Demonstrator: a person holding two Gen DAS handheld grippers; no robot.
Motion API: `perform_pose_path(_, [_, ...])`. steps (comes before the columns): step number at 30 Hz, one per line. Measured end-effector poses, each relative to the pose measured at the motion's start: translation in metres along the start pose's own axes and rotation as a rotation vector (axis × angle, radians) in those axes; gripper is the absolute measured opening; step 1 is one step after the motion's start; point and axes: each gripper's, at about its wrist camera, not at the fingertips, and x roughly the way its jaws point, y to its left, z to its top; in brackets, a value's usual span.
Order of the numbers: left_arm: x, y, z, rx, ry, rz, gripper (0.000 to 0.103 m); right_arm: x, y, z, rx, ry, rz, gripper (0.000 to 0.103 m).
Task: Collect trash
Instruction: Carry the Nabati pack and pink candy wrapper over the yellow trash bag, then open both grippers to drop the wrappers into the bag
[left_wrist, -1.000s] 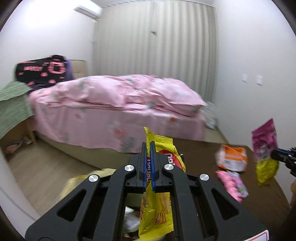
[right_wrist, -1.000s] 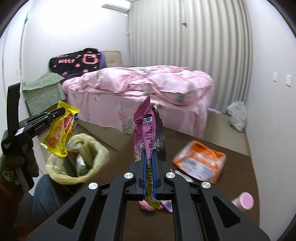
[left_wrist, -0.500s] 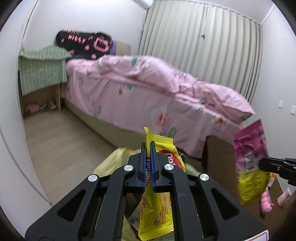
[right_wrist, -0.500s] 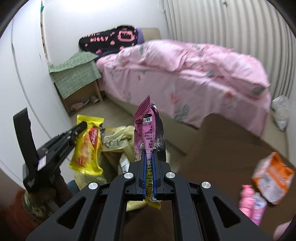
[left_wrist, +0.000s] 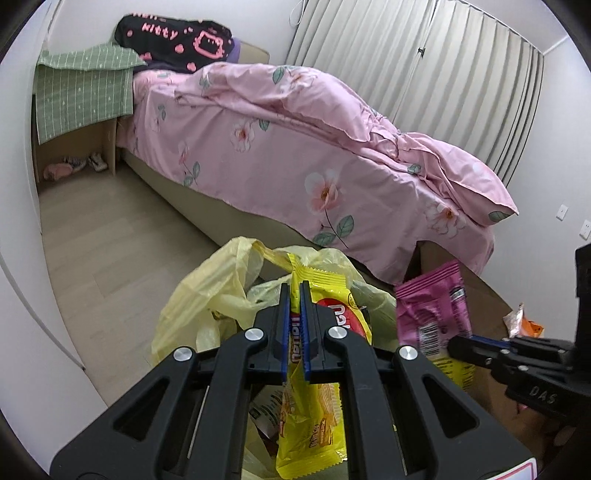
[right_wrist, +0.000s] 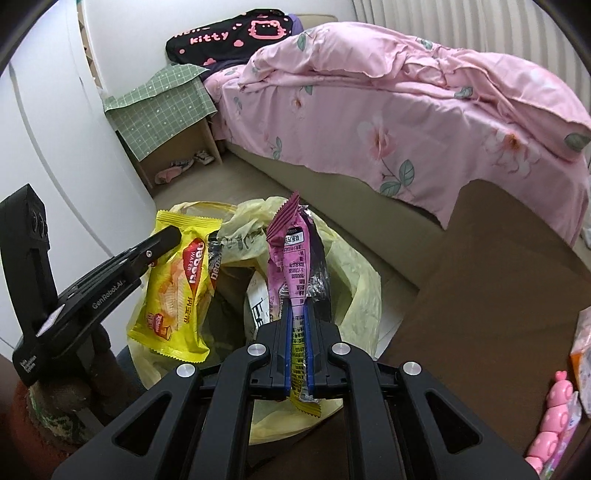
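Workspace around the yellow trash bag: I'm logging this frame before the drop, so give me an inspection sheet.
Surface: brown table, bare near the bag.
Job's things: yellow wafer wrapper and pink wrapper, both held above the open yellow trash bag, which already holds some trash.
Clutter: orange packet and pink toy on the table's far side.
Grippers: left gripper shut on the wafer wrapper; right gripper shut on the pink wrapper.
Cables: nothing seen.
Surroundings: bed with pink floral duvet, green-covered bedside unit, curtains.
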Motion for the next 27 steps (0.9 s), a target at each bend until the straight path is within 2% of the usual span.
perform_pose_path(2, [-0.002,0.001,0.001,-0.015,0.003,-0.004,0.026,0.002,-0.002,-0.001,0.000,-0.003,-0.020,0.011])
perform_pose_path(5, [-0.010,0.000,0.004,-0.017,-0.019,0.001,0.036,0.003,-0.005,-0.004,0.006,-0.006,-0.017,0.039])
perform_pose_path(12, [-0.022,-0.011,0.011,0.002,-0.027,-0.005,0.040,-0.014,-0.020,-0.010,0.053,-0.038,-0.031,0.040])
perform_pose_path(17, [-0.034,-0.031,0.015,0.035,-0.037,-0.032,0.043,-0.049,-0.042,-0.019,0.089,-0.098,-0.073,0.040])
perform_pose_path(23, [-0.038,-0.078,0.009,0.117,-0.015,-0.114,0.044,-0.103,-0.076,-0.040,0.111,-0.159,-0.171,0.040])
perform_pose_path(27, [-0.041,-0.123,-0.002,0.208,0.017,-0.202,0.046,-0.140,-0.100,-0.063,0.128,-0.203,-0.260,0.040])
